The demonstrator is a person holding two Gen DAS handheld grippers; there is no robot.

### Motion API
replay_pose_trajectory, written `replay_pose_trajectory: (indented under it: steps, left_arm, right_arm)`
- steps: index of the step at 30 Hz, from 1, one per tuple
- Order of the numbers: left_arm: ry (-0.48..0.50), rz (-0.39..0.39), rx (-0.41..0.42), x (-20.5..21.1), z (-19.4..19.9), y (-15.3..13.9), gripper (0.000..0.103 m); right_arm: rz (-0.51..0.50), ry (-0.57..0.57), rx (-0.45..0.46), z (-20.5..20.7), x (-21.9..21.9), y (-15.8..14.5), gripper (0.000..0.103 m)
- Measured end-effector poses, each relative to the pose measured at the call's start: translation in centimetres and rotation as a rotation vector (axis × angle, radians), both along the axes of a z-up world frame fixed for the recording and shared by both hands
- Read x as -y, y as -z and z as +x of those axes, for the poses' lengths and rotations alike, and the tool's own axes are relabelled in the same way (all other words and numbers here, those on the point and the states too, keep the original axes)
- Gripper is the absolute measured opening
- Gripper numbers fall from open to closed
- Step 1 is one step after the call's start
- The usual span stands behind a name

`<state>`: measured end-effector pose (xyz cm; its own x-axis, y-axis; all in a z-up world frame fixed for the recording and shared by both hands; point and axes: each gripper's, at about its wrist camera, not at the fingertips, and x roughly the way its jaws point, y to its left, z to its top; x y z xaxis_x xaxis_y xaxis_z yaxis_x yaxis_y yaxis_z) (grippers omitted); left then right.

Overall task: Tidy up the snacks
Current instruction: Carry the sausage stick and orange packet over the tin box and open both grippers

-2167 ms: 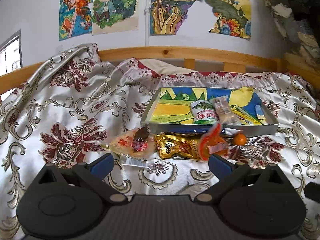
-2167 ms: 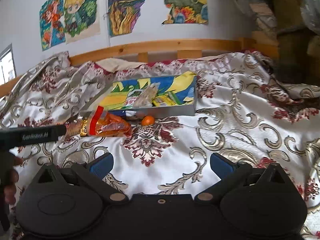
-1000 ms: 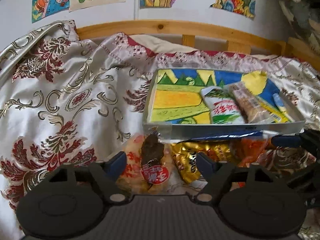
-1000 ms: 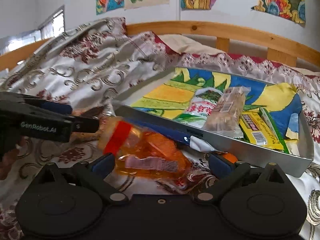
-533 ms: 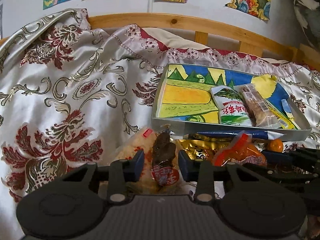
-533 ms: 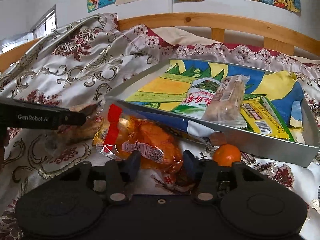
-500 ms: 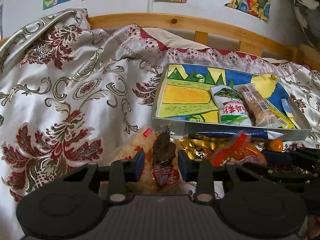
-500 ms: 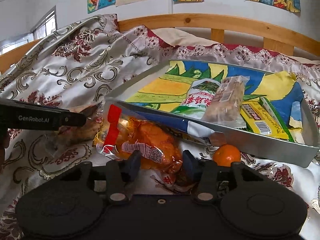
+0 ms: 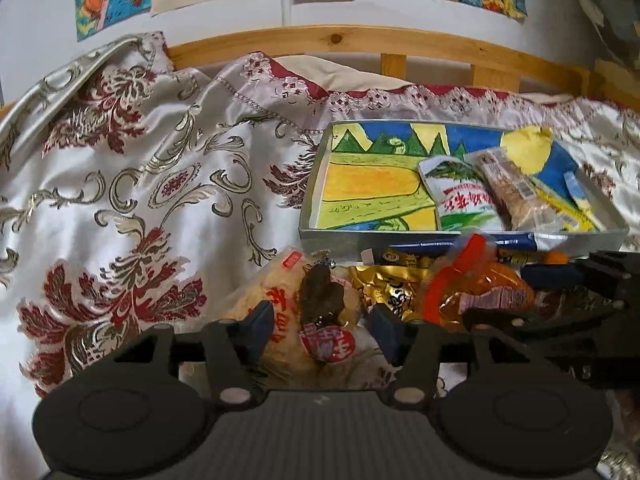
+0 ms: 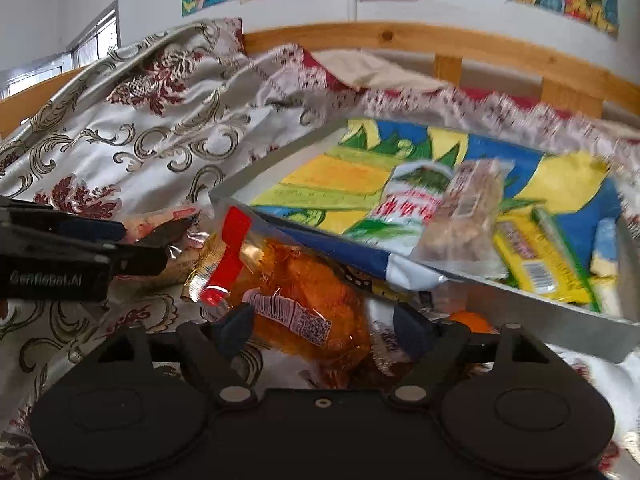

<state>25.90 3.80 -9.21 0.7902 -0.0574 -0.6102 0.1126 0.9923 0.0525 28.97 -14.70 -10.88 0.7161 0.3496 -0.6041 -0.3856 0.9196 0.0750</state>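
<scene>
Here, in the left wrist view, the left gripper (image 9: 324, 330) has a pale clear-wrapped rice cracker packet with a red round label (image 9: 316, 322) between its blue fingertips (image 9: 260, 330); the jaws are opening, and whether the pads press on the packet cannot be told. The packet lies on the silvery satin bedspread with red flowers (image 9: 132, 200), a dark patch across its middle. Just right of the tongs lies a crinkled gold foil packet (image 9: 384, 288), then an orange clear bag with a red strip (image 9: 476, 284), framed by the right gripper (image 9: 512, 300). Beyond stands the shallow grey box lined with a painted landscape (image 9: 320, 204), holding a green-and-white packet (image 9: 464, 200).

In the right wrist view, the right gripper (image 10: 324, 330) straddles the orange clear bag with a red strip (image 10: 296, 292), a barcode label on it; the jaws are opening, the bag's lower end between the fingertips (image 10: 236, 328). Just right of them peeps a small orange fruit (image 10: 470, 320). The grey box (image 10: 560, 316) rises beyond, with a yellow packet (image 10: 536, 260) inside. The left gripper (image 10: 136, 248) reaches in from the left.
</scene>
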Motion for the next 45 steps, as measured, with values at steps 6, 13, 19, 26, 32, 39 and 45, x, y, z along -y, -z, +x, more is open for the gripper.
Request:
replay_pose_trajectory:
  steps: [6, 13, 19, 26, 32, 39, 45]
  left_arm:
    - [-0.006, 0.016, -0.007, 0.0, -0.1, 0.1, 0.041]
    - [-0.029, -0.033, -0.033, -0.3, -0.8, -0.3, 0.029]
    - [-0.028, -0.058, -0.031, 0.5, -2.9, -1.0, 0.017]
    - [-0.008, -0.087, -0.065, 1.0, -5.1, -1.4, 0.015]
    - [-0.058, -0.107, -0.046, 0.2, -5.8, -1.3, 0.018]
    - [-0.068, -0.098, 0.019, -0.2, -4.4, -1.1, 0.070]
    - [-0.073, -0.202, -0.091, -1.7, -2.1, 1.2, 0.073]
  right_arm:
    - [0.027, 0.032, 0.017, -1.1, 0.4, 0.1, 0.046]
    - [0.034, 0.075, 0.069, -3.8, 1.5, -1.6, 0.042]
    - [0.020, 0.086, 0.093, -6.7, 2.4, -3.5, 0.041]
    - [0.019, 0.079, 0.099, -10.8, 3.2, -5.1, 0.040]
    - [0.036, 0.076, 0.093, -13.3, 3.1, -4.5, 0.040]
    - [0.075, 0.076, 0.076, -12.8, 3.2, -3.3, 0.041]
    - [0.118, 0.101, 0.063, -11.7, 3.8, -2.3, 0.041]
